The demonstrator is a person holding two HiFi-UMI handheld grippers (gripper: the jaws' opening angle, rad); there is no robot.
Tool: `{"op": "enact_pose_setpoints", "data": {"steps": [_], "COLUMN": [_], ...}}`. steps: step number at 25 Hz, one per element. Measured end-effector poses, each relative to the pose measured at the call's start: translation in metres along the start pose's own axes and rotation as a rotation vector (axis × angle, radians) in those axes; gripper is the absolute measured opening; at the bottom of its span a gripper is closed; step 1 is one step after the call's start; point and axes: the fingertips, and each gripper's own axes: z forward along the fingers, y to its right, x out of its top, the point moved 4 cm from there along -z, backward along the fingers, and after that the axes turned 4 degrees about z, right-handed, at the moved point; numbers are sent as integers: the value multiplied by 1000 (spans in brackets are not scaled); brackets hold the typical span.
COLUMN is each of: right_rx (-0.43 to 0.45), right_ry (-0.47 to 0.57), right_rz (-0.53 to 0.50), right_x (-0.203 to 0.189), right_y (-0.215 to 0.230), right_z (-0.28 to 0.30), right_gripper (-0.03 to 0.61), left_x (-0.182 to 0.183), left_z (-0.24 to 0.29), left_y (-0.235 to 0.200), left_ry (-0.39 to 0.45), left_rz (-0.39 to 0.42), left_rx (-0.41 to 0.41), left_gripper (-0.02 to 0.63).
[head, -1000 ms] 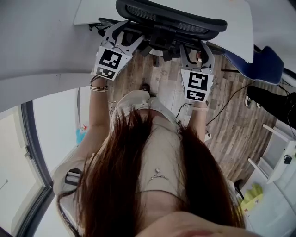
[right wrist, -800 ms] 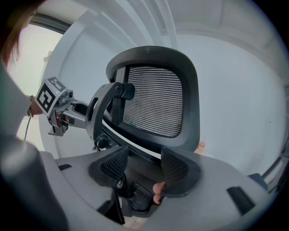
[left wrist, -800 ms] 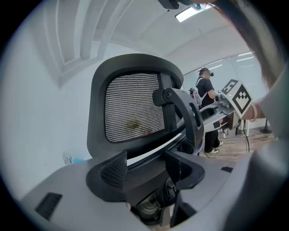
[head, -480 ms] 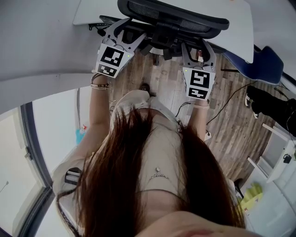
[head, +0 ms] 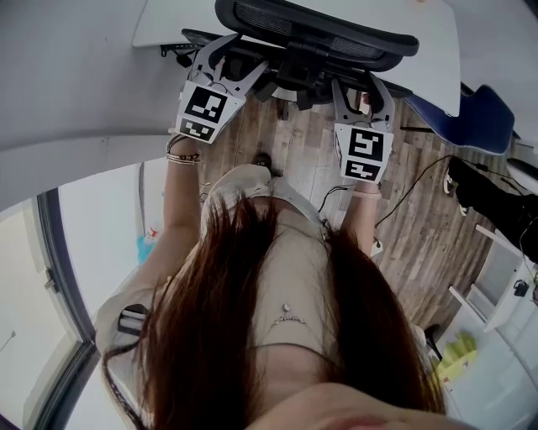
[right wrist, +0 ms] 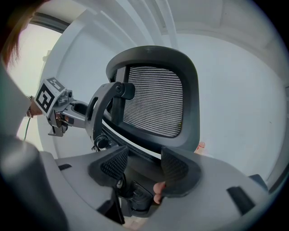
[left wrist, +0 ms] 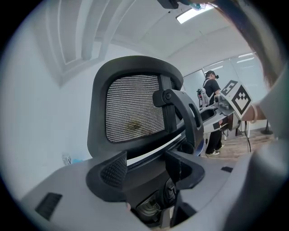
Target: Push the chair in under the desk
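A black mesh-backed office chair (head: 315,29) stands at the white desk (head: 168,21), with its backrest toward me. My left gripper (head: 229,60) is open against the left side of the chair's back frame. My right gripper (head: 357,91) is open at the right side of that frame. In the left gripper view the open left gripper (left wrist: 146,169) frames the lower back support, and the mesh backrest (left wrist: 133,115) rises above it. The right gripper view shows the right gripper (right wrist: 143,167) open under the mesh backrest (right wrist: 153,101). Neither gripper closes on anything.
A blue chair (head: 471,117) stands to the right by the desk's corner. Black cables (head: 420,180) trail over the wood floor. A pale wall panel (head: 76,101) runs along the left and white shelving (head: 504,294) sits at the lower right. A person (left wrist: 212,122) stands in the background.
Both grippers and the chair back have shifted slightly forward toward the desk. Both grippers stay open.
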Motion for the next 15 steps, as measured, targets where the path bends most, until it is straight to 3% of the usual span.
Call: {"op": "enact_pose_setpoints", "data": {"steps": [15], "right_rx": [15], "right_ry": [3], "right_rz": [2], "right_x": [3], "right_y": [1], "right_z": [4], "right_gripper": [244], "left_x": [1], "left_z": [-4], "left_y": [-1], "left_ry": [14], "left_rz": [-24], "left_rx": [19], "left_gripper": [253]}}
